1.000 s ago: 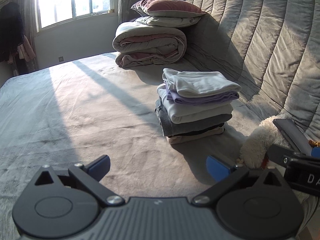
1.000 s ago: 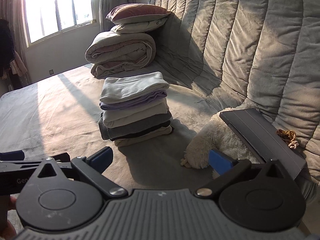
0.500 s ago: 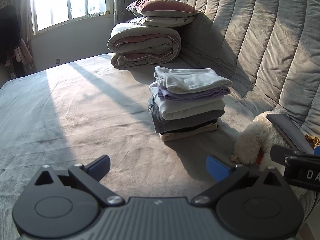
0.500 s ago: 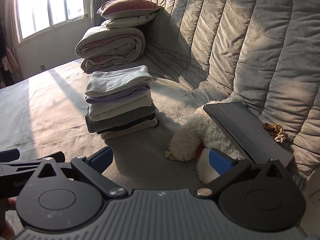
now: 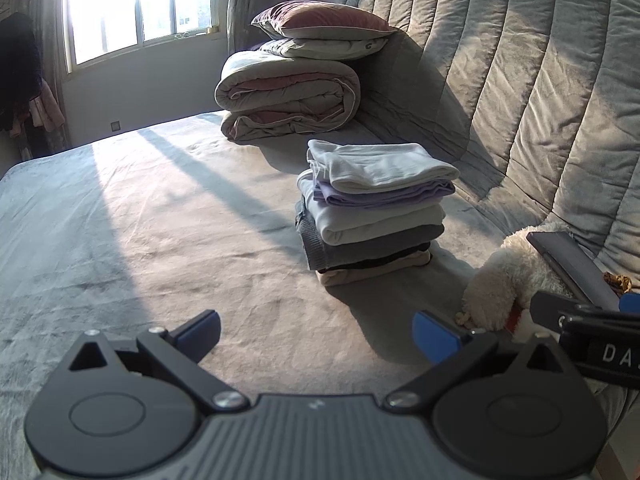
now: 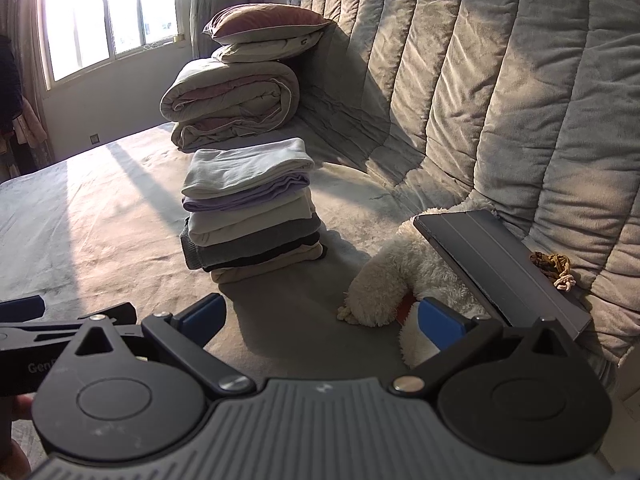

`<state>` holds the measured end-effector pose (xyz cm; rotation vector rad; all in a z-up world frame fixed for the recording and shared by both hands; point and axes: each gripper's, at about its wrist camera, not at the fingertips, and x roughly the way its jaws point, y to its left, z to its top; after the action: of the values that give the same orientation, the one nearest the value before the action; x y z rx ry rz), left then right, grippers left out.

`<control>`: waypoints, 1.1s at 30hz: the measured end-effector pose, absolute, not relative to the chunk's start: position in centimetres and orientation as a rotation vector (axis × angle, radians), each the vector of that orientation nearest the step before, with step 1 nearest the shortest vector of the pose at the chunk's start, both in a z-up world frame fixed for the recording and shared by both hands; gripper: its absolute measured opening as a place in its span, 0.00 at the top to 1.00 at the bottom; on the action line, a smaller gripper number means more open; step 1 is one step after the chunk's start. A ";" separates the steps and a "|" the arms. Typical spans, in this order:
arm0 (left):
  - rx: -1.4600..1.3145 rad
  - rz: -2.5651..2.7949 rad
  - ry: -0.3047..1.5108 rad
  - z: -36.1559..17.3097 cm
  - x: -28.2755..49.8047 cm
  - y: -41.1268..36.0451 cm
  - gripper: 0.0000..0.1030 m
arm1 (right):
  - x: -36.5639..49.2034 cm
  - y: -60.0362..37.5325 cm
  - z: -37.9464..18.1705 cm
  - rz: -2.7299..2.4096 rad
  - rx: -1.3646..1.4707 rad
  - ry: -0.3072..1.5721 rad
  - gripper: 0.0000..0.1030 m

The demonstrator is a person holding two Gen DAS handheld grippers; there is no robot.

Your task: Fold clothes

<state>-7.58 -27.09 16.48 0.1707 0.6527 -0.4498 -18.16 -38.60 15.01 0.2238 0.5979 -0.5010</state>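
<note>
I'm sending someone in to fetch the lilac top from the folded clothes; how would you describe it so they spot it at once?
On the grey bed, near the quilted backrest, stands a pile of folded clothes. The lilac top lies second from the top, under a white piece: the only purple layer among white, grey, black and beige.

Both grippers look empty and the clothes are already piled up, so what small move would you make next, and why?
Probably draw both back and look for another garment. The left gripper and right gripper are open and empty, the stack of folded clothes looks tidy, and no unfolded garment shows on the bed.
</note>
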 end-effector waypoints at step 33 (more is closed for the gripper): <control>0.162 -0.447 0.653 16.7 -7.4 -26.0 0.00 | -17.9 -37.7 15.6 -0.482 0.196 0.580 0.00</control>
<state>-7.42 -25.98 16.70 0.1618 0.6531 -0.4474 -17.85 -37.66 15.56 0.1955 0.5801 -0.4817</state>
